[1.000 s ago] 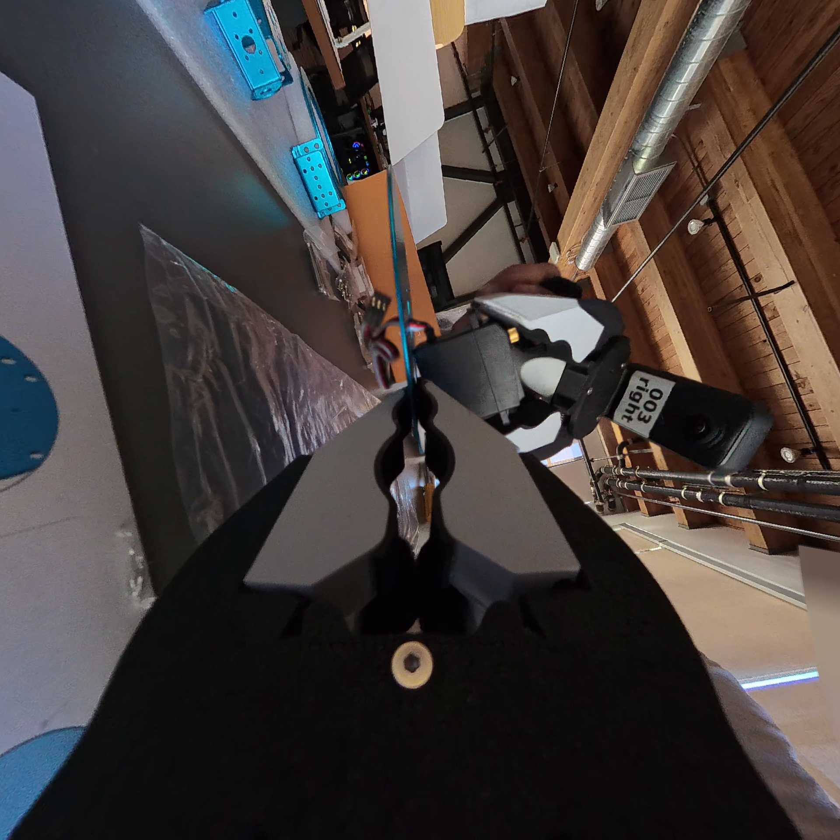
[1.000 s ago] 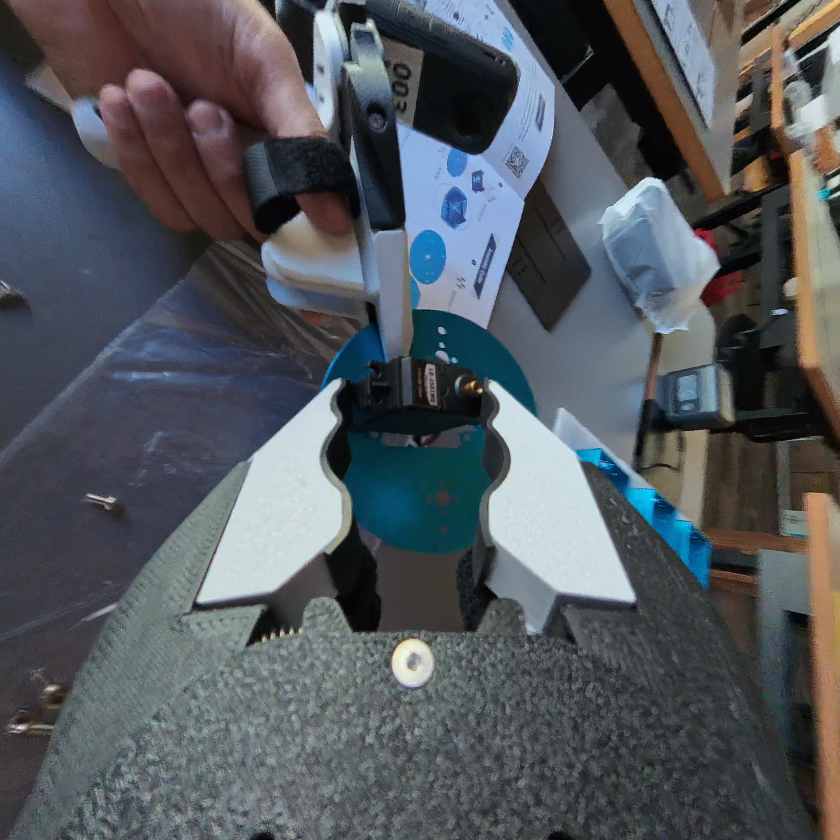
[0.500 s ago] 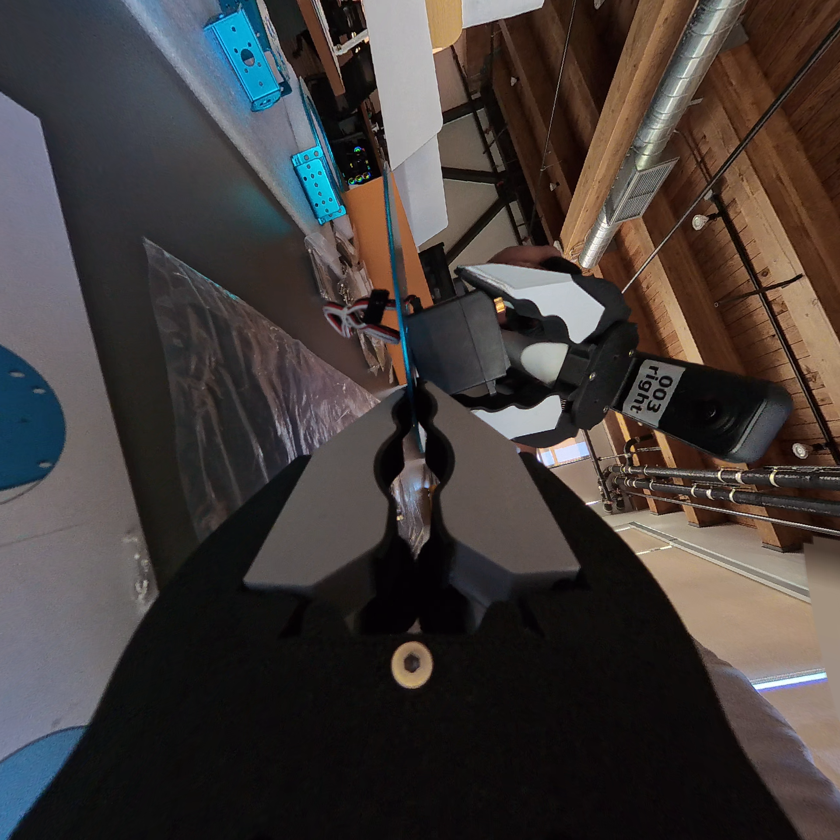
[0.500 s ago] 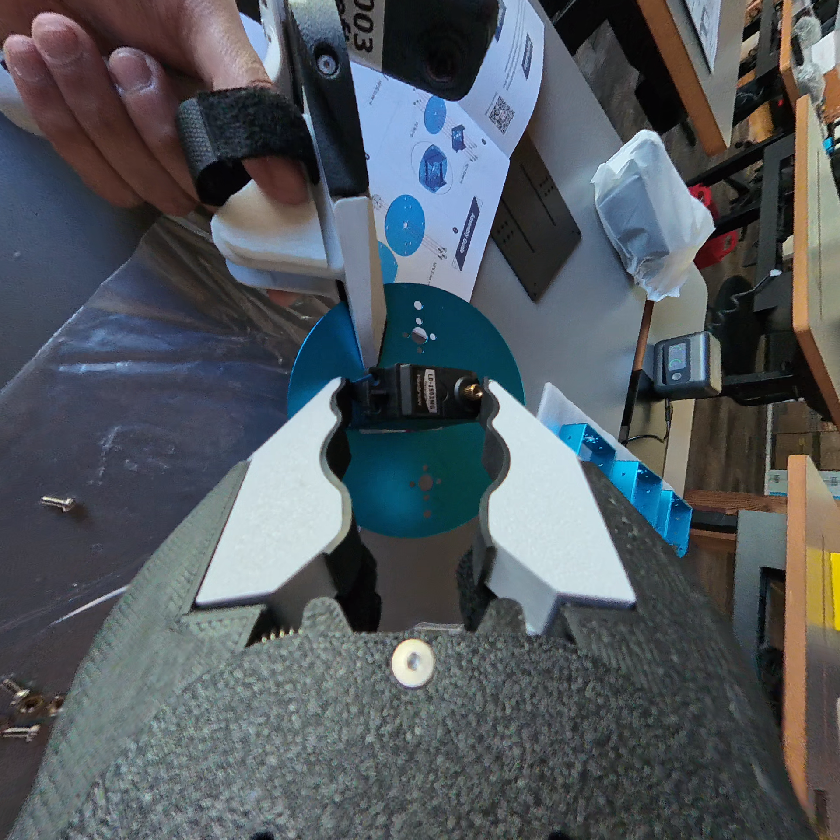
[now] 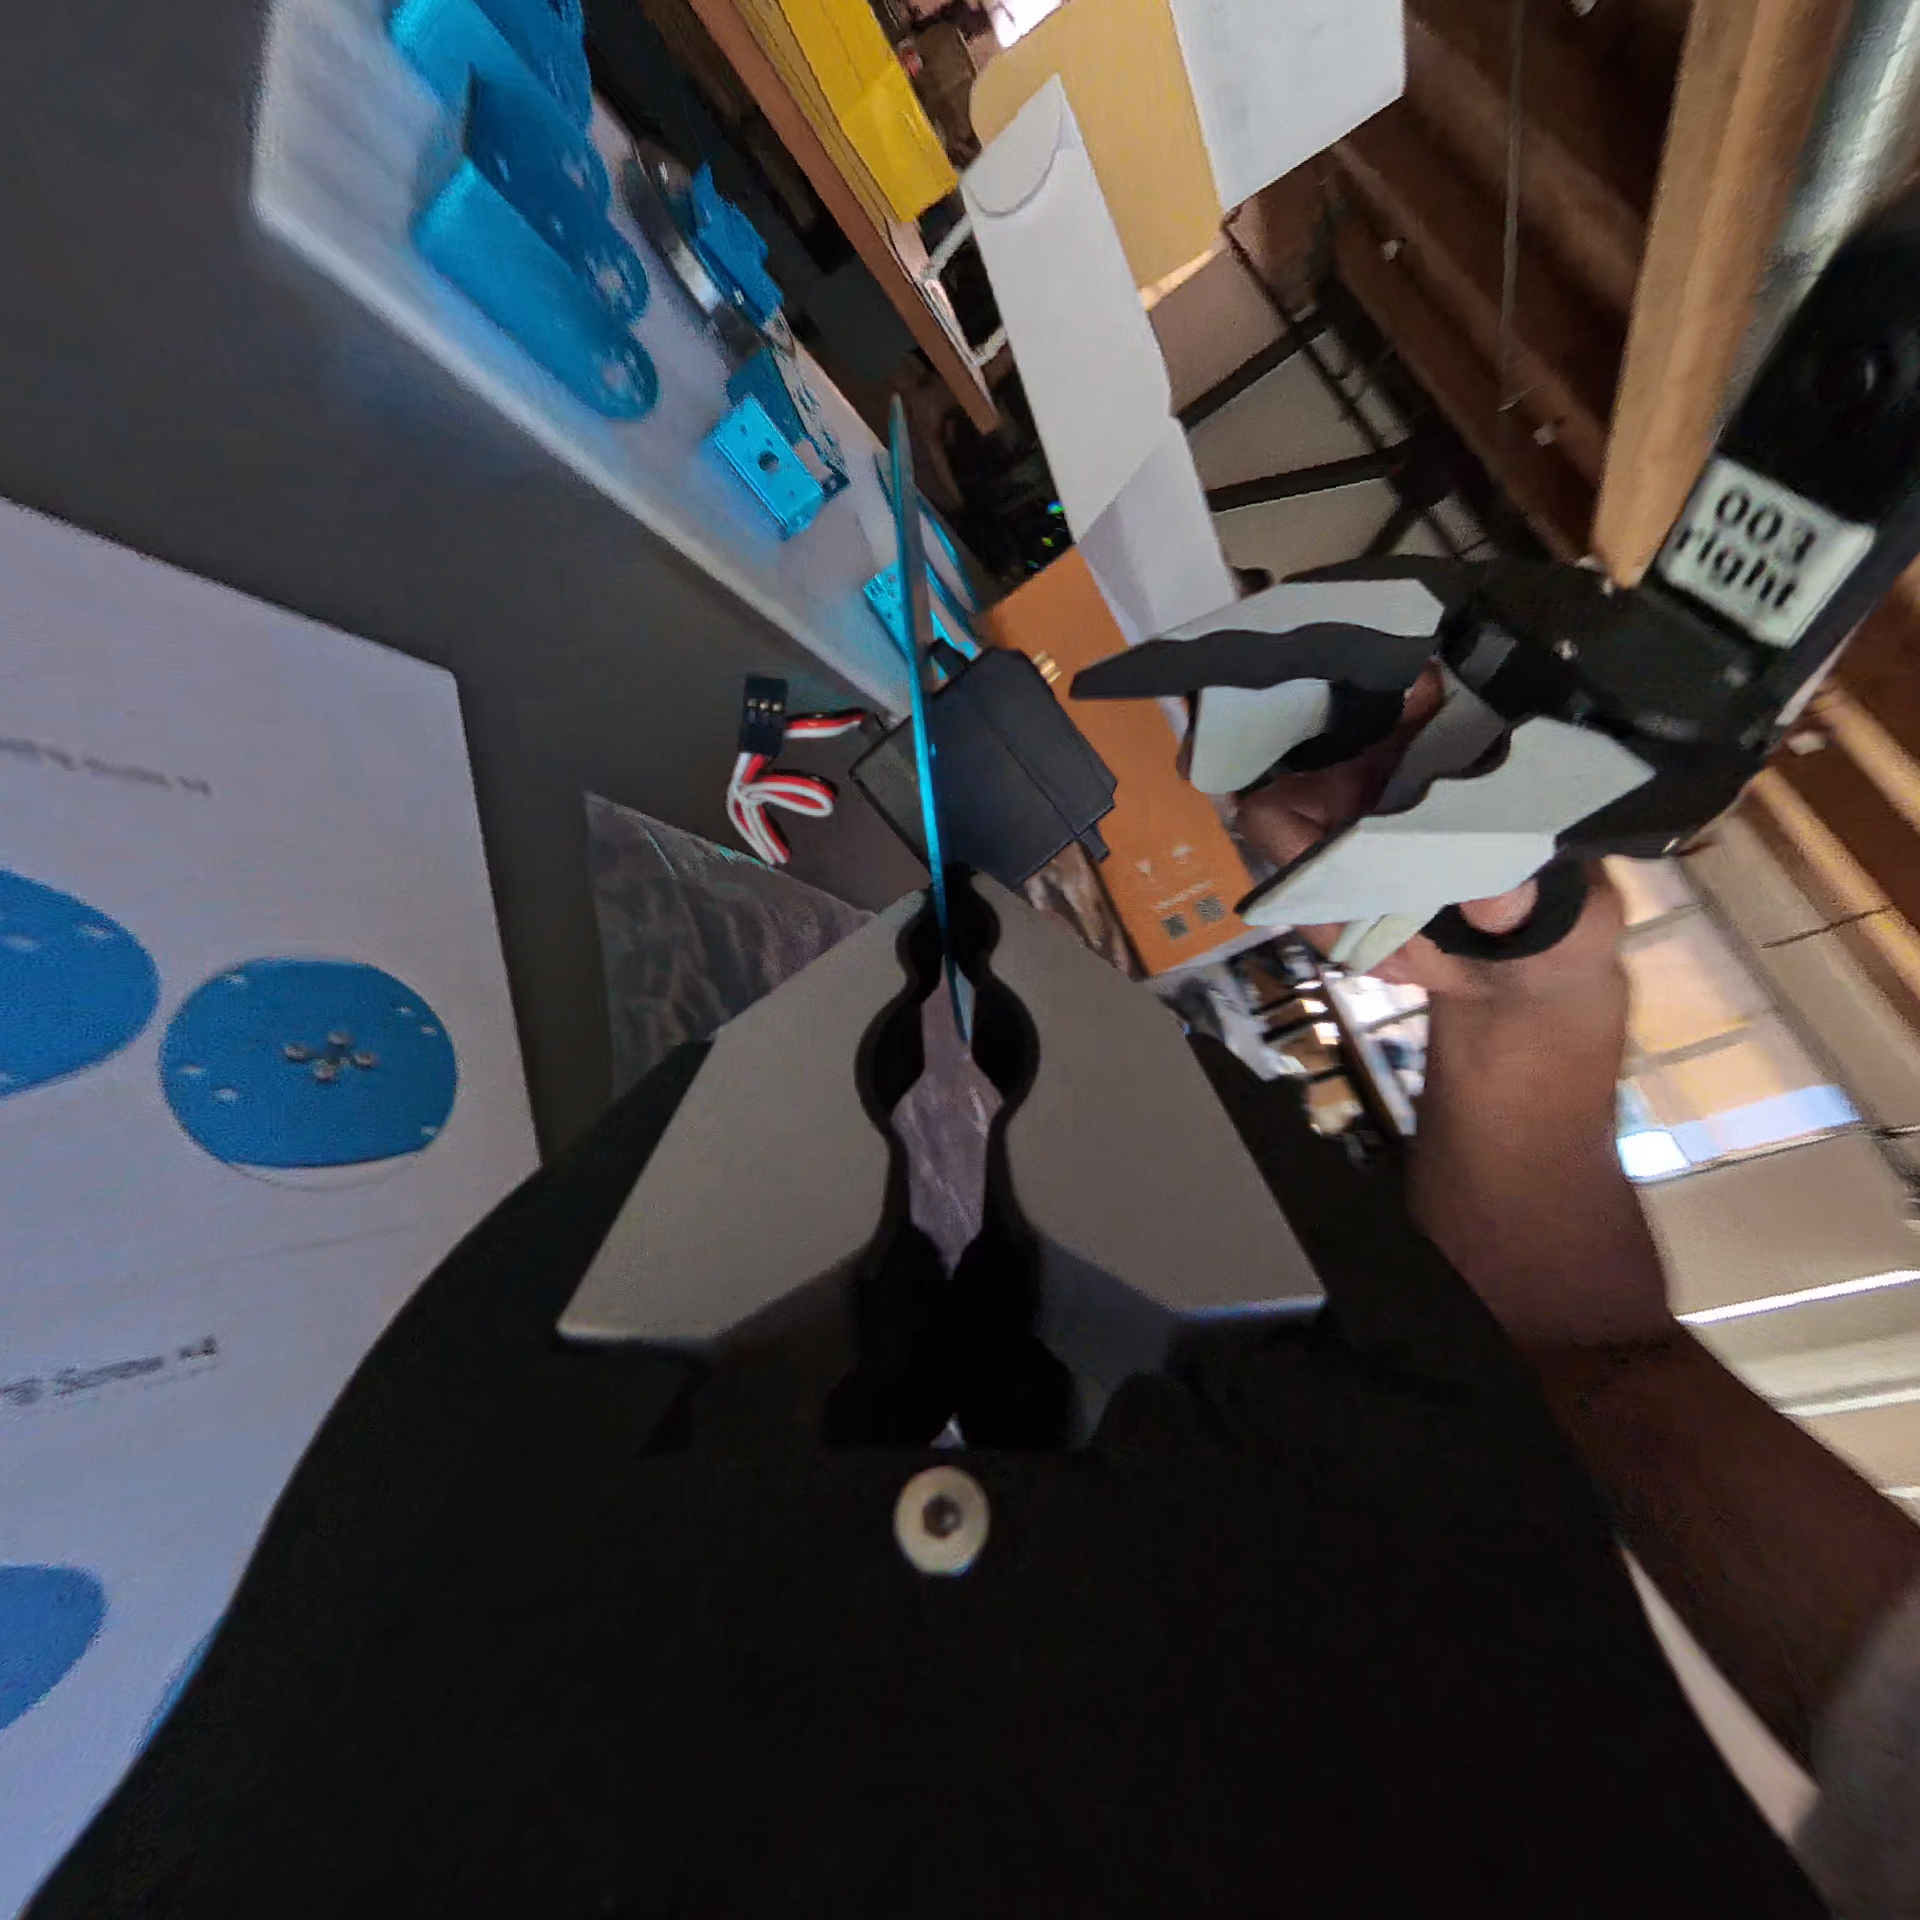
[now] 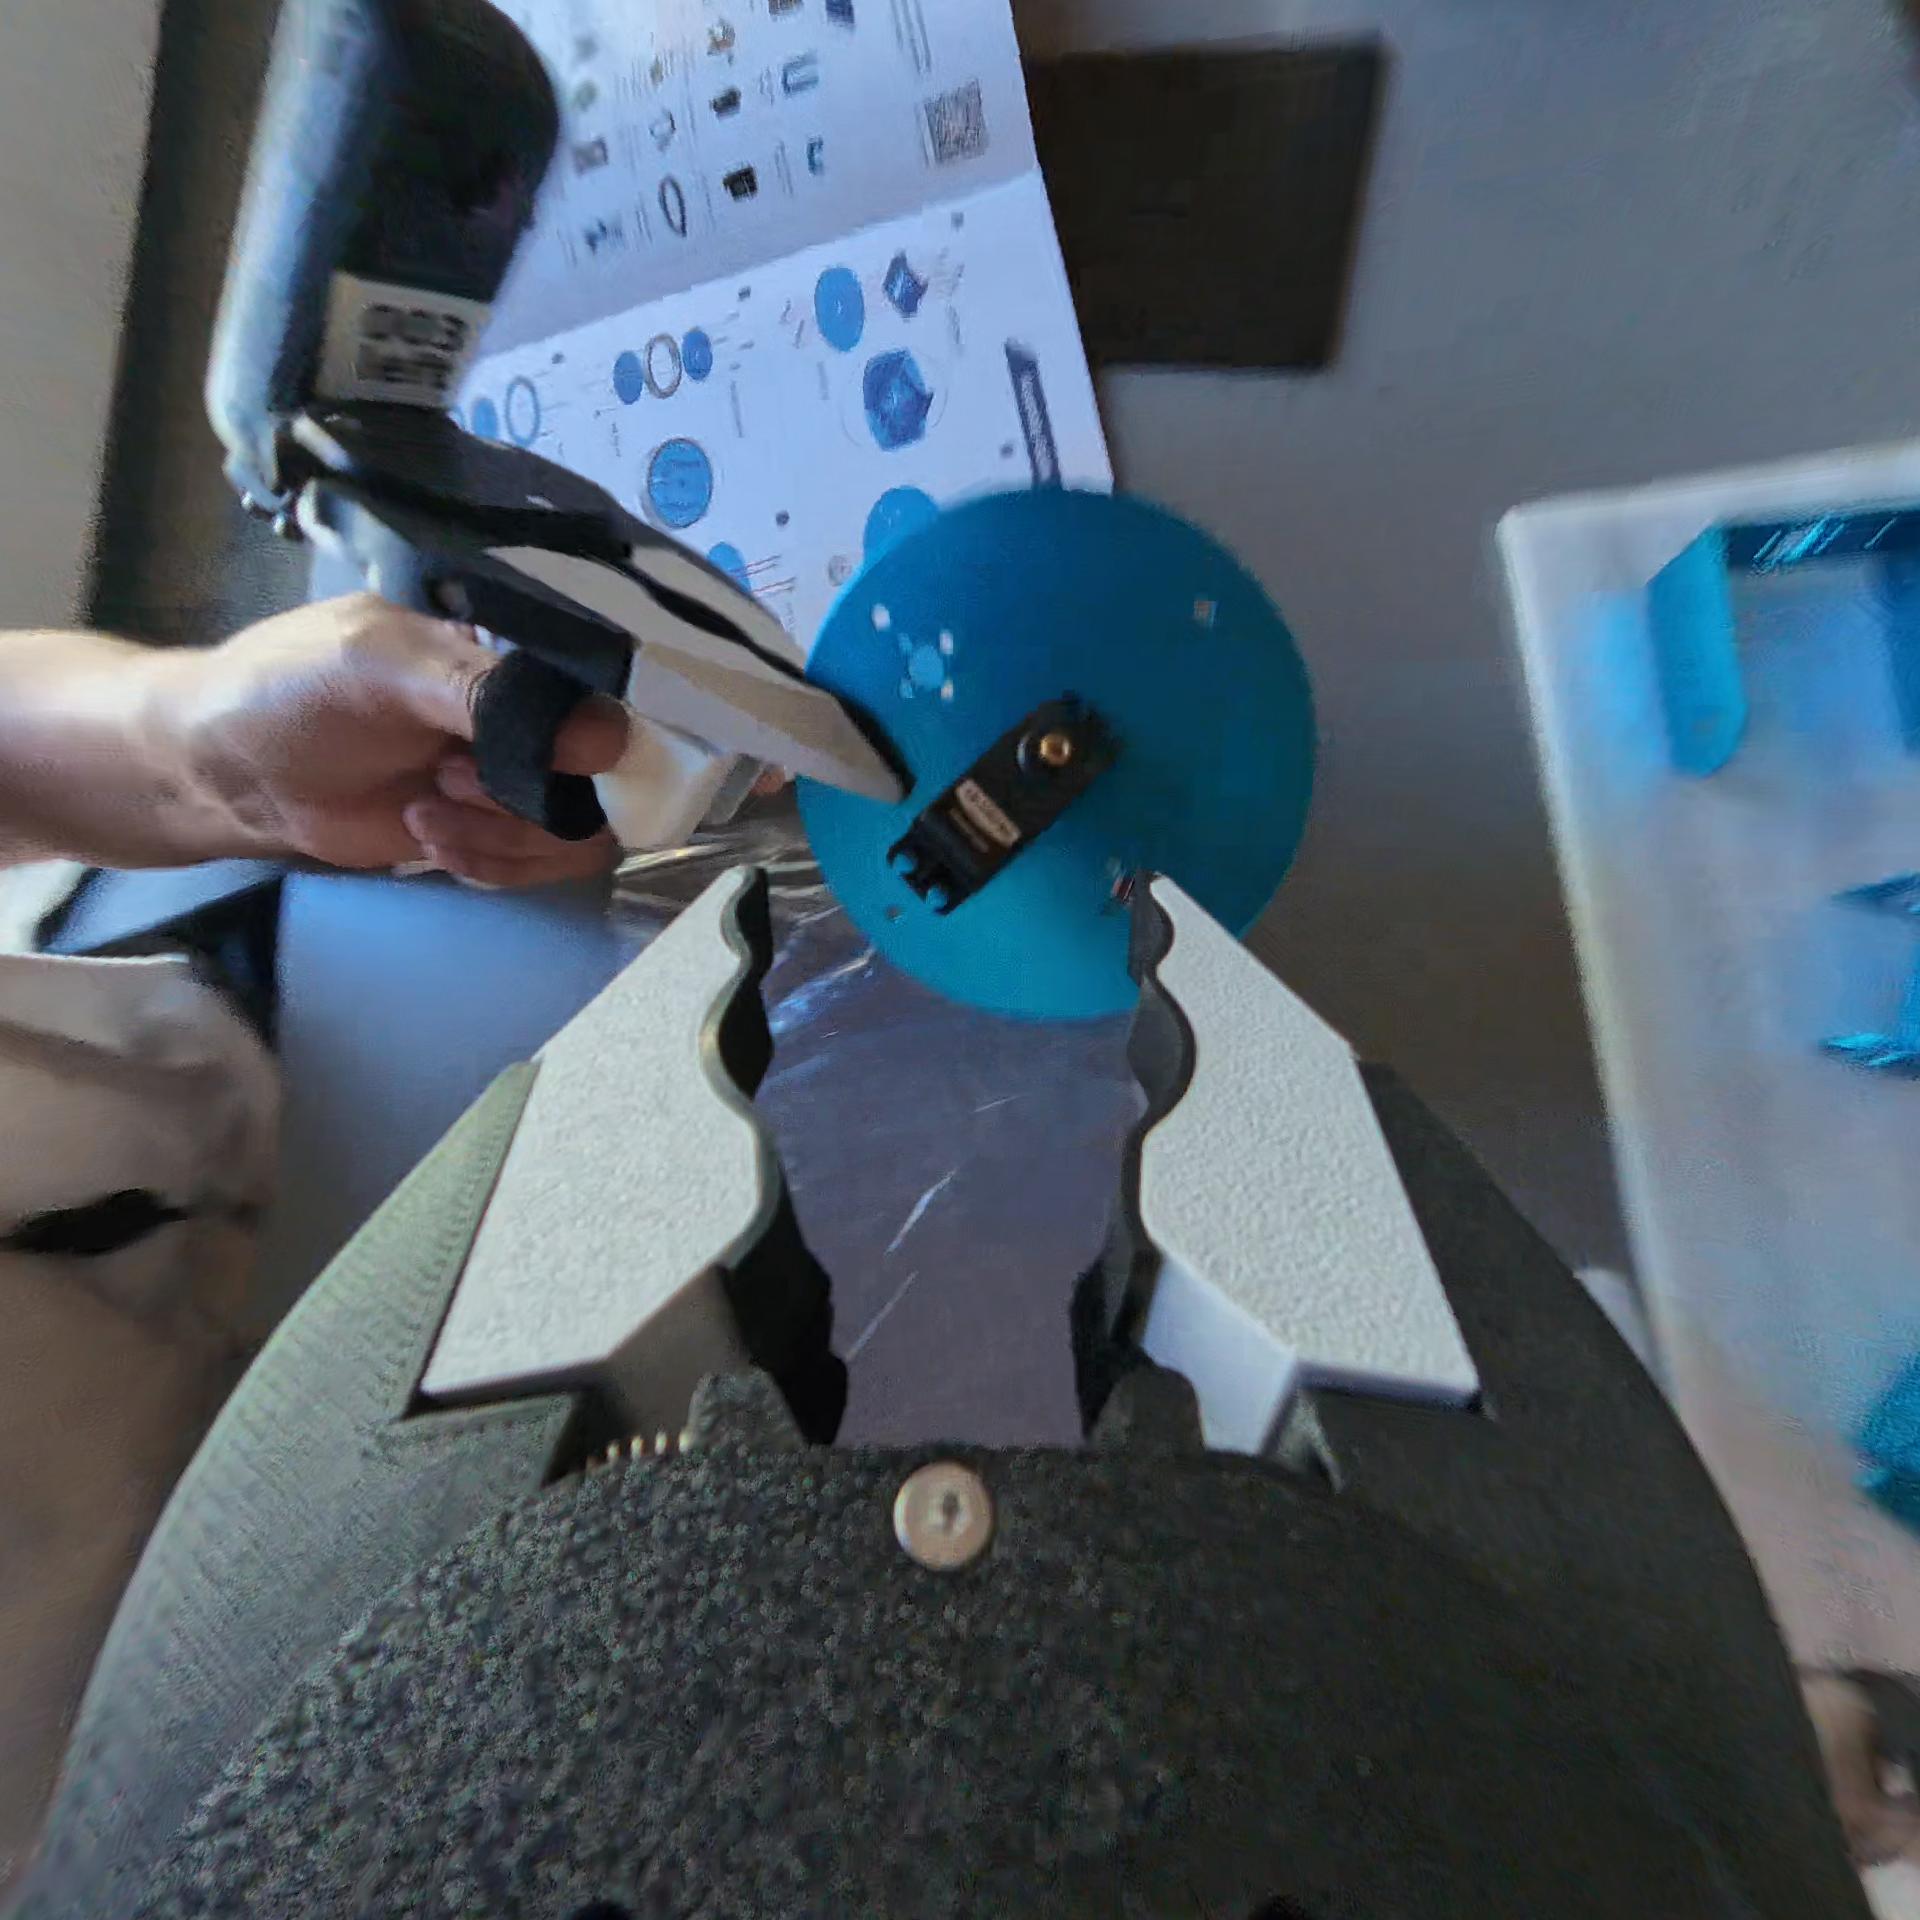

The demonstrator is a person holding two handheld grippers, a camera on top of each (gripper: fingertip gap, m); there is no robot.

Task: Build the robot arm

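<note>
The left gripper (image 5: pixel 951 935) pinches the thin blue disc (image 6: pixel 1049 748) by its rim, with a small black motor (image 6: pixel 1003 800) stuck through it. The right gripper (image 6: pixel 945 914) hangs near, jaws wide apart. The disc looks stiff, light and slippery

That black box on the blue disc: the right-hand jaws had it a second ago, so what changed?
The right gripper let go of the black servo: its jaws opened and drew back, empty. The servo now sits in the blue disc, its wire trailing behind the disc. The left gripper stayed shut on the disc's edge, as before.
</note>
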